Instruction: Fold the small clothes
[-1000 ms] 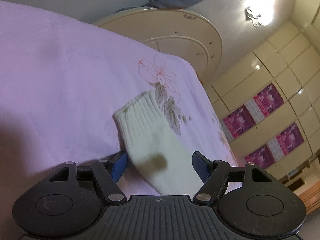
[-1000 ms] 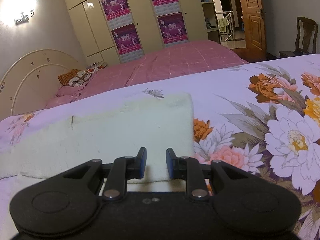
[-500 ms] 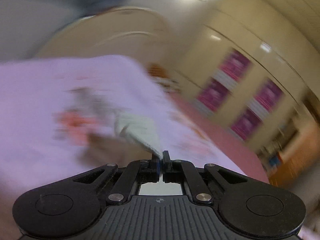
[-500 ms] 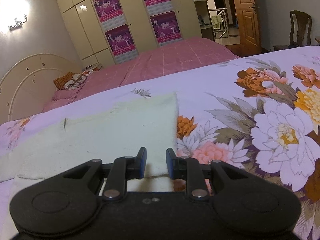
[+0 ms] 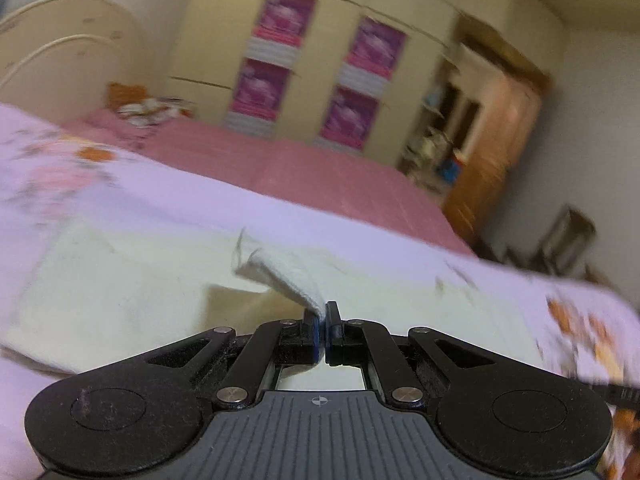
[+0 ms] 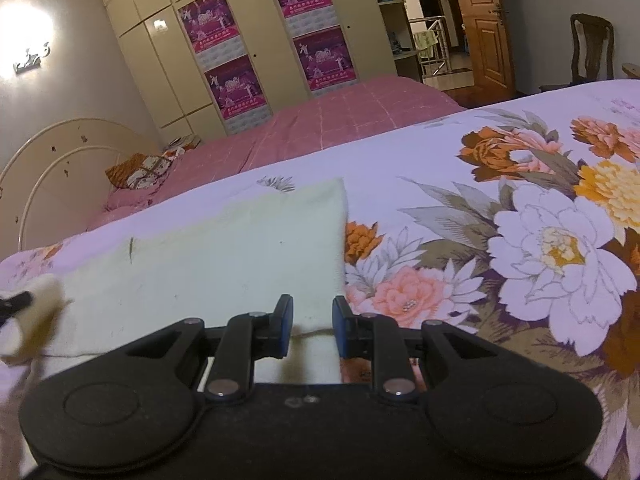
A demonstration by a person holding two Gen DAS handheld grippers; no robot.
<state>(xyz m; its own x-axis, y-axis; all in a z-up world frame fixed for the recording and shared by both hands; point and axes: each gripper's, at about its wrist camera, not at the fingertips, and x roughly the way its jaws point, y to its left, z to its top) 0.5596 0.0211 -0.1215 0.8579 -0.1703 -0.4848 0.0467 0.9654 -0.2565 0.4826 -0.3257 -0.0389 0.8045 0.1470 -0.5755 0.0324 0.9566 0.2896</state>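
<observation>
Left wrist view: the left tongs [image 5: 322, 317] were pinched tight on the cuff of the cream sock [image 5: 132, 272], lifting it over the part lying flat on the flowered bedspread [image 5: 100, 184]. To fold well, that end should be carried straight and laid edge to edge.

Right wrist view: the right tongs [image 6: 312, 322] stood narrowly apart, apparently pressing the sock's other end, gripping nothing; they should hold it down.

light: dim, warm wall lamp [image 6: 30, 46] glare | left view motion-blurred | fisheye edges bent
</observation>
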